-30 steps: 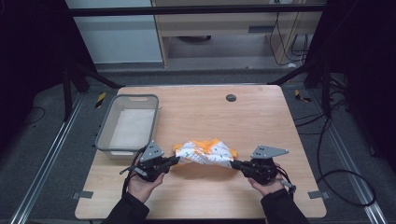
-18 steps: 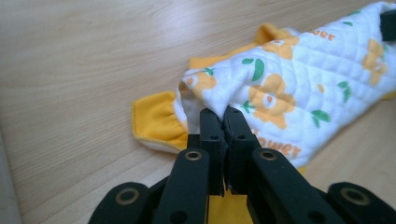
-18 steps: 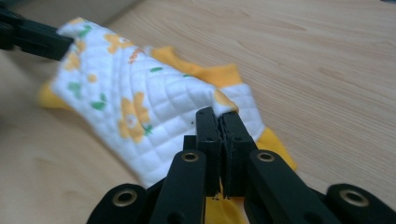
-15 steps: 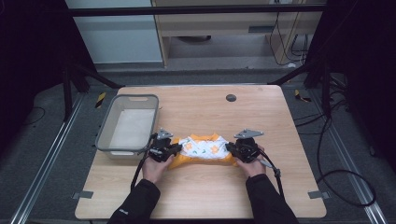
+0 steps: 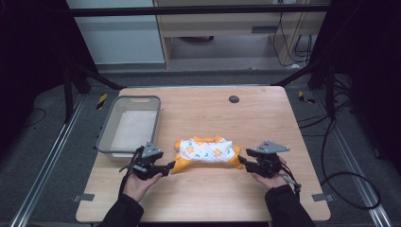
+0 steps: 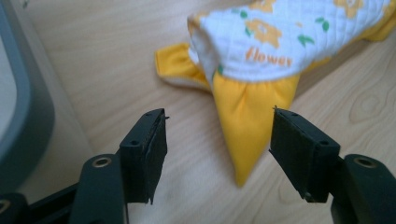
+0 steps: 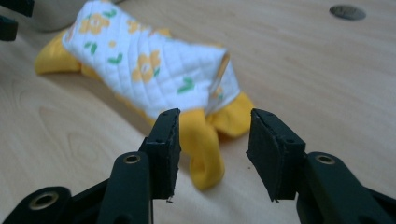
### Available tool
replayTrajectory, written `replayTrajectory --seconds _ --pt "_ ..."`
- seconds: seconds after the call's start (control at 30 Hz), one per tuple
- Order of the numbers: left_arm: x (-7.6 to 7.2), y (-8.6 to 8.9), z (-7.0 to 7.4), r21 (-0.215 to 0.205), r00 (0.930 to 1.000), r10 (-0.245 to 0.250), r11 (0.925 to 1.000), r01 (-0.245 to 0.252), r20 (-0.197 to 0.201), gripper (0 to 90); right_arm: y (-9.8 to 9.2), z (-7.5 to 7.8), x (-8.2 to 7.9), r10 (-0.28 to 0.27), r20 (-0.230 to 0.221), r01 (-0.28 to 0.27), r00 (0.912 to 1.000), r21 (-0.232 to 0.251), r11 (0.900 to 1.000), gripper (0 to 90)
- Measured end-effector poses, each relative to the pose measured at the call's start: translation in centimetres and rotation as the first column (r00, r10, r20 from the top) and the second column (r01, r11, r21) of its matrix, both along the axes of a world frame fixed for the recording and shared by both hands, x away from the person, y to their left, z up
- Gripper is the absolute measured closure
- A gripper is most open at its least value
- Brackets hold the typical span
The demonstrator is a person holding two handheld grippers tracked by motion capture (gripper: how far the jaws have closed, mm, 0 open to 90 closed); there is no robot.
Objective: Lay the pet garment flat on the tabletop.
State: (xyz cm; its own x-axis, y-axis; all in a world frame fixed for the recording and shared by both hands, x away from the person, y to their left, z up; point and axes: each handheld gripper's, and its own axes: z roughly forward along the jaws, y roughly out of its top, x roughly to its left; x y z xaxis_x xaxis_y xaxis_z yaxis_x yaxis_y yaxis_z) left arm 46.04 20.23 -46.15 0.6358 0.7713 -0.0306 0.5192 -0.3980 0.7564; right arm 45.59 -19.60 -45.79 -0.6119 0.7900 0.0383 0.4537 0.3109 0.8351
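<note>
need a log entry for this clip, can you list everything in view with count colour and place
garment: one, white quilted with orange flowers and yellow edging, lying folded on the table between the two grippers
bin: one, grey with a pale inside, on the table's left part
table: one, light wood, centre of the high view
round insert: one, dark, in the tabletop near the far edge
left gripper: one, black, at the garment's left yellow tip, jaws just opened with the tip lying loose between them
right gripper: one, black, at the garment's right yellow end, jaws just opened, cloth not pinched
hands: two, near edge of the table

Both tools (image 5: 169, 165) (image 5: 242, 161) opened, released garment (image 5: 206, 150), backed off.
</note>
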Motion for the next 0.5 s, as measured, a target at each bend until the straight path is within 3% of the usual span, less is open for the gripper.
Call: replayTrajectory --seconds 0.17,0.37,0.5 --pt "-0.4 0.1 -1.4 0.013 0.9994 0.003 0.9999 -0.002 -0.036 40.0 -0.4 -1.7 -0.9 0.003 -0.046 -0.004 0.9989 -0.020 1.000 52.7" --pt "0.0 -0.9 -2.2 0.042 0.9980 -0.025 0.9987 0.027 -0.058 45.8 0.6 -3.2 -0.4 0.011 -0.076 -0.015 0.9971 -0.064 0.998 53.1" --pt "0.1 -1.4 -2.5 0.051 0.9974 -0.032 0.9981 0.035 -0.065 52.7 0.8 -3.6 0.0 0.008 -0.093 -0.014 0.9956 -0.061 0.998 54.9"
